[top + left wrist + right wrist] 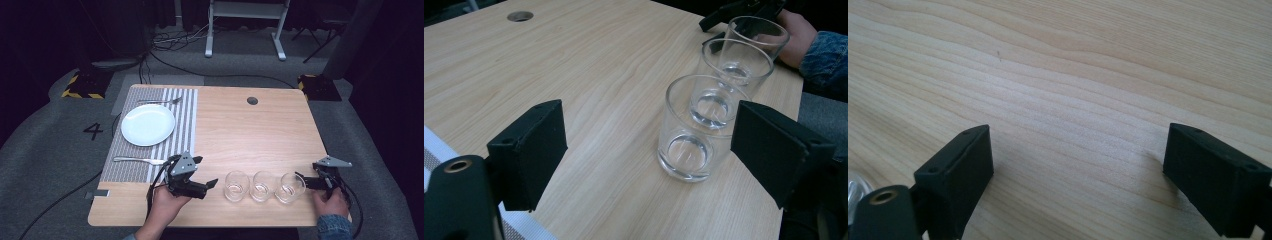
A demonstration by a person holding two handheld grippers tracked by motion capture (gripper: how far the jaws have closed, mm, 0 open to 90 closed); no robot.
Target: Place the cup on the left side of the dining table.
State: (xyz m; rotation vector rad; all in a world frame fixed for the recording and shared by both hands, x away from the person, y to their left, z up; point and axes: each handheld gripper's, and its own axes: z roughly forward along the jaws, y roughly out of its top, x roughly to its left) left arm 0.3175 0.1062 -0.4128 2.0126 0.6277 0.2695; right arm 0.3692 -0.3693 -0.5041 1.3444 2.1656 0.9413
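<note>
Black blocky gripper (649,150), clear round glass (691,127)

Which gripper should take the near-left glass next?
Probably left: the left gripper points at the nearest glass, jaws open with nothing between them. The right gripper sits beside the far glass.

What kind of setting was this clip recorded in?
Probably a lab or recording studio, not a home: the light wooden table stands on grey carpet with a painted number 4, yellow-and-black hazard-striped blocks, and loose black cables against dark surroundings.
</note>
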